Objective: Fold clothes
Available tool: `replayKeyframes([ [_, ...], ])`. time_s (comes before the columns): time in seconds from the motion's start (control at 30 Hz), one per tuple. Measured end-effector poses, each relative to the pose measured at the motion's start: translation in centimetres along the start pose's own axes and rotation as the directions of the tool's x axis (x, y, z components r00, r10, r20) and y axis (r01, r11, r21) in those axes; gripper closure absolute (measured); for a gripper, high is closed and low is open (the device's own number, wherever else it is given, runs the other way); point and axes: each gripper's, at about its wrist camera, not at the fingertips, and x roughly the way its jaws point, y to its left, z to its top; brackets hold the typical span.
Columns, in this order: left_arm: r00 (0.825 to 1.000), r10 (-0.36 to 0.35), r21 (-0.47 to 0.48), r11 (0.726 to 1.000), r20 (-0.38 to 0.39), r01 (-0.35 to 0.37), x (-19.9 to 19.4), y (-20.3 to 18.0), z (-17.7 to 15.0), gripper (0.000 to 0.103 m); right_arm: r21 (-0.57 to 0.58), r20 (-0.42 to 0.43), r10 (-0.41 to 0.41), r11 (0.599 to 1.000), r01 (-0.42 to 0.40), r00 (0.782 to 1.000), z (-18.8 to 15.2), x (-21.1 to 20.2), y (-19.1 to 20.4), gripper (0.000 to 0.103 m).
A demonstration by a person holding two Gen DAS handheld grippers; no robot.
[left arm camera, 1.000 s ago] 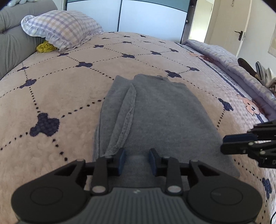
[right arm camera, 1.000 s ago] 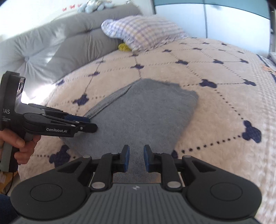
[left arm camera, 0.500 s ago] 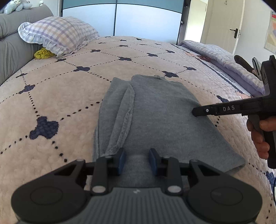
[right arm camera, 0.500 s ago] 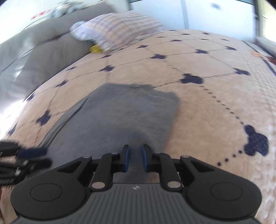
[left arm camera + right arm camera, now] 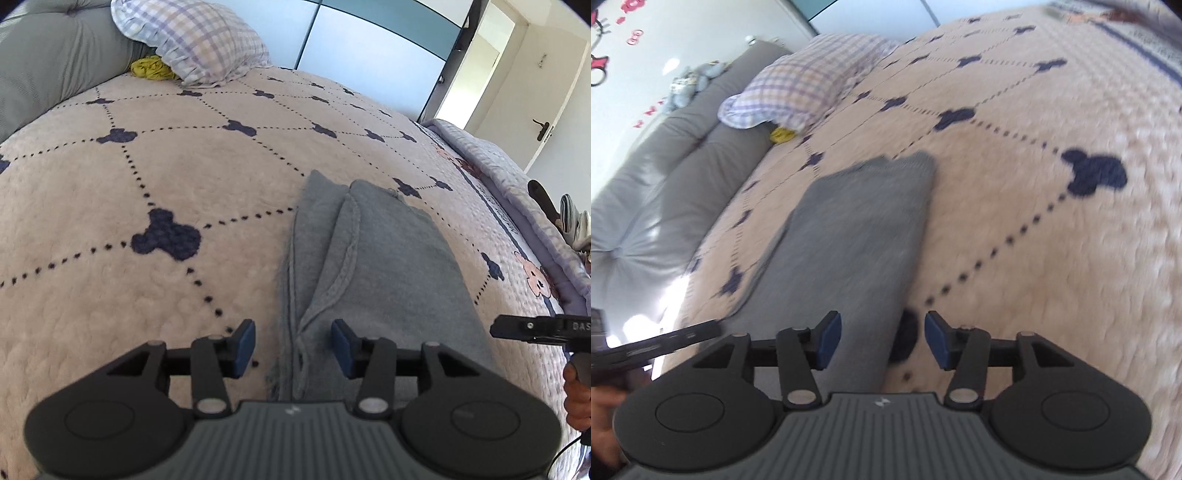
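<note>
So the grey garment (image 5: pixel 376 266) is lying flat on the bed, folded into a long narrow strip running away from both cameras, with a stitched hem edge curving down its left half in the left wrist view. It sits on the pink quilted bedspread (image 5: pixel 147 177) with the dotted diamond lines and dark navy mouse-head shapes. The left gripper (image 5: pixel 292 347) has its blue-padded fingers spread wide, straddling the near left edge of the strip, nothing pinched. The right gripper (image 5: pixel 882 339) is spread wide too, its fingers either side of the garment's near right edge, also holding nothing; that view is pretty motion-blurred. You can see the right gripper poking in at the right edge of the left wrist view, just off the garment's right side. Farther back there's a plaid pillow (image 5: pixel 192 40) with something yellow (image 5: pixel 153 68) tucked beside it, against a grey padded headboard (image 5: pixel 44 59).
</note>
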Motion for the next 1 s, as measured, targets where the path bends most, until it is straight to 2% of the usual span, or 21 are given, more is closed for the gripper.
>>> replayKeyframes([
  [0.1, 1.0, 0.001, -0.006, 1.0, -0.001, -0.001, -0.7, 0.5, -0.8, 0.048, 0.071, -0.033, 0.101, 0.993, -0.099, 0.994, -1.6, -1.4, -0.6, 0.045],
  [0.27, 0.997, -0.065, -0.092, 0.994, -0.033, 0.062, -0.3, 1.0, -1.5, 0.048, 0.159, -0.07, 0.166, 0.975, -0.153, 0.984, -3.7, -1.3, -1.1, 0.044],
  [0.43, 0.994, -0.099, -0.172, 0.981, -0.045, 0.09, 0.2, 1.5, -1.7, 0.046, 0.279, -0.057, 0.255, 0.932, -0.23, 0.965, -4.7, -0.3, -1.5, 0.044],
  [0.53, 0.992, -0.116, -0.214, 0.971, -0.05, 0.103, 0.5, 1.8, -1.8, 0.041, 0.319, -0.043, 0.265, 0.917, -0.239, 0.963, -4.9, 0.0, -1.9, 0.044],
  [0.7, 0.988, -0.146, -0.282, 0.951, -0.056, 0.124, 0.9, 2.2, -2.0, 0.042, 0.335, -0.026, 0.265, 0.911, -0.241, 0.964, -4.9, 0.3, -1.6, 0.044],
  [0.8, 0.985, -0.163, -0.322, 0.937, -0.059, 0.136, 1.1, 2.5, -2.1, 0.055, 0.305, -0.029, 0.247, 0.925, -0.227, 0.969, -5.1, 0.8, -0.8, 0.044],
  [0.87, 0.983, -0.177, -0.347, 0.927, -0.058, 0.146, 1.3, 2.7, -2.2, 0.069, 0.273, -0.026, 0.229, 0.938, -0.213, 0.973, -5.2, 1.0, -0.2, 0.046],
  [0.9, 0.981, -0.183, -0.357, 0.922, -0.056, 0.152, 1.4, 2.8, -2.2, 0.073, 0.267, -0.024, 0.225, 0.94, -0.211, 0.974, -5.3, 1.3, 0.0, 0.047],
  [0.93, 0.981, -0.187, -0.361, 0.92, -0.054, 0.156, 1.4, 2.8, -2.3, 0.077, 0.269, -0.023, 0.223, 0.94, -0.209, 0.975, -5.4, 1.4, 0.0, 0.054],
  [0.97, 0.982, -0.183, -0.36, 0.921, -0.051, 0.152, 1.2, 2.7, -2.2, 0.08, 0.265, -0.027, 0.213, 0.944, -0.198, 0.977, -5.4, 1.5, 0.1, 0.067],
  [1.0, 0.983, -0.178, -0.359, 0.921, -0.048, 0.15, 1.1, 2.5, -2.1, 0.081, 0.256, -0.036, 0.195, 0.95, -0.179, 0.98, -5.5, 1.7, 0.3, 0.074],
])
